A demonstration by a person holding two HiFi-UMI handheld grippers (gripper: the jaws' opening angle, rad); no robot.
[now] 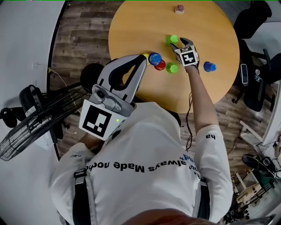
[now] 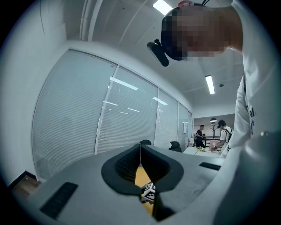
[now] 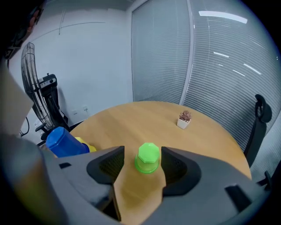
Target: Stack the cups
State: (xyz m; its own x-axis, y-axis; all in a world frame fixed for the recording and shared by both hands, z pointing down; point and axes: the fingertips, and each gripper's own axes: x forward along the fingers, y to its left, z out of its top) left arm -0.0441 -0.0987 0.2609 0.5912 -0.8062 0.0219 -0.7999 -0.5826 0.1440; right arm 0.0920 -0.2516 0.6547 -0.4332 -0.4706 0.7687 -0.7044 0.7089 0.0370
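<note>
Several upturned cups stand on the round wooden table (image 1: 131, 26). A green cup (image 1: 172, 39) (image 3: 147, 158) sits between the jaws of my right gripper (image 1: 179, 42) (image 3: 142, 154), which is open with a gap on each side of the cup. Behind it to the left are a blue cup (image 1: 154, 58) (image 3: 65, 141), a yellow cup (image 1: 145, 56) (image 3: 84, 146), a red cup (image 1: 160, 66) and a second green cup (image 1: 172, 68). Another blue cup (image 1: 209, 67) stands to the right. My left gripper (image 1: 142, 58) (image 2: 140, 151) is held high, off the table, shut and empty.
A small potted plant (image 1: 179, 9) (image 3: 184, 118) stands at the table's far side. A floor fan (image 1: 39, 127) is at the left, office chairs (image 1: 257, 83) at the right. In the left gripper view people stand in the far room.
</note>
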